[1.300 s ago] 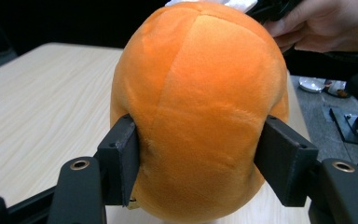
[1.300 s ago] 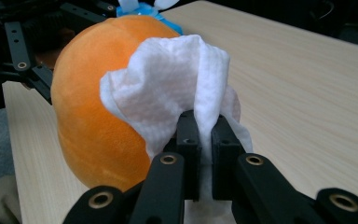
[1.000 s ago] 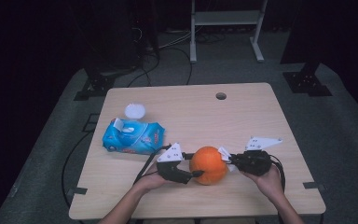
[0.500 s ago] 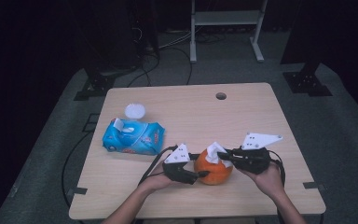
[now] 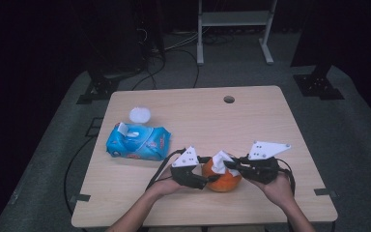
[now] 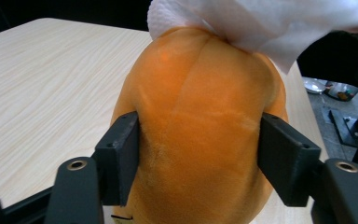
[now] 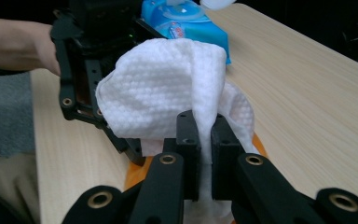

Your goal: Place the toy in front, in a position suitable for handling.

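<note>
The wet wipe (image 7: 168,88), pinched in the right gripper (image 5: 235,166)'s clenched jaws, sits directly atop the orange plush ball (image 5: 222,178), whose flanks the left gripper (image 5: 204,180)'s jaws clamp.

1. The blue plastic wet-wipe pack (image 5: 138,142), lying on the pale wooden table (image 5: 270,125) left of the orange plush toy (image 5: 222,178), bears red and white print, too small and blurred to read.
2. Nothing else carries legible writing.

The right gripper (image 7: 204,140) pinches a white wipe (image 7: 163,93) above the orange plush (image 7: 135,175).
</note>
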